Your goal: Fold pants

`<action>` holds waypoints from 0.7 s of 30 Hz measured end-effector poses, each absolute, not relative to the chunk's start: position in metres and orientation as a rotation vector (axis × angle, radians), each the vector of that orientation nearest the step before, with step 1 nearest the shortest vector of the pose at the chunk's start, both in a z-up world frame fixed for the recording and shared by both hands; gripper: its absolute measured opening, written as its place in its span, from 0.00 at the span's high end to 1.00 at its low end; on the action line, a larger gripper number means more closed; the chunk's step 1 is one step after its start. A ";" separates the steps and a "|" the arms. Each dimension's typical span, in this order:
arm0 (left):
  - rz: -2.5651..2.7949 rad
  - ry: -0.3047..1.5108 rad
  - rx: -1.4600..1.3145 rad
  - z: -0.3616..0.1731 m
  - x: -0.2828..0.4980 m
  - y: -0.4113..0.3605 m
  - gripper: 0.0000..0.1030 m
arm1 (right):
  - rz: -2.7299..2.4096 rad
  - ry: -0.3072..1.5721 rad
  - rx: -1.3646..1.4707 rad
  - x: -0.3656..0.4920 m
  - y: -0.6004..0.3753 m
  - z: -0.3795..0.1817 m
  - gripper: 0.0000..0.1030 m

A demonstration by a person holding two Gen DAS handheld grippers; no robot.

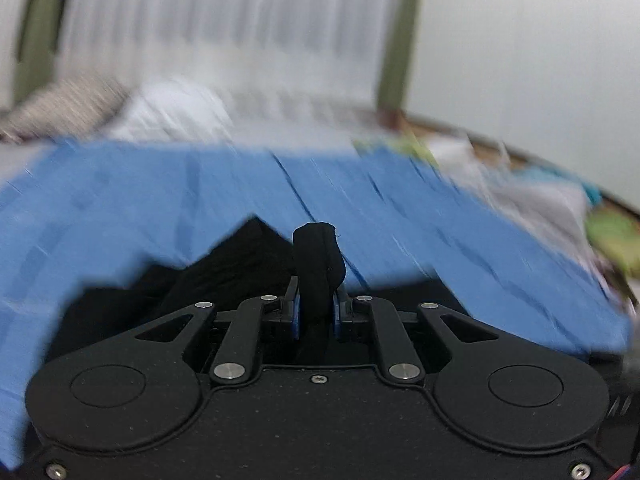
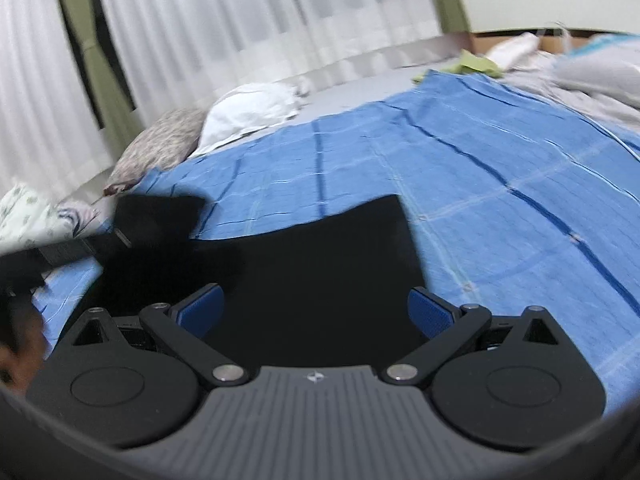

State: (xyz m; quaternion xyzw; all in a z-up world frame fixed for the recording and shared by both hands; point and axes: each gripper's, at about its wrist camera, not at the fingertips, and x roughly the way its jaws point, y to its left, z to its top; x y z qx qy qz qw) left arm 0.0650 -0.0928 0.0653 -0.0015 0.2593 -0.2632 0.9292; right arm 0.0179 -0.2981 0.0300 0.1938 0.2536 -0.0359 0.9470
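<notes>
The black pants (image 2: 320,264) lie on a blue quilted sheet (image 2: 460,168) on a bed. In the left wrist view my left gripper (image 1: 316,300) is shut on a bunched fold of the black pants (image 1: 318,256), with more of the cloth hanging to its left. In the right wrist view my right gripper (image 2: 316,312) is open, its blue pads (image 2: 430,312) wide apart just above the flat black cloth. The left gripper and the raised cloth show blurred at the left of that view (image 2: 132,236).
A patterned pillow (image 2: 160,148) and a white pillow (image 2: 252,112) lie at the head of the bed. White curtains (image 2: 240,20) hang behind. Loose clothes (image 2: 580,68) are piled at the sheet's far right edge. The blue sheet (image 1: 440,216) fills the left wrist view.
</notes>
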 end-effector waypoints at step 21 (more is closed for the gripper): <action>-0.296 0.523 -0.072 0.065 0.030 0.026 0.53 | 0.013 0.533 0.418 0.035 -0.239 0.003 0.05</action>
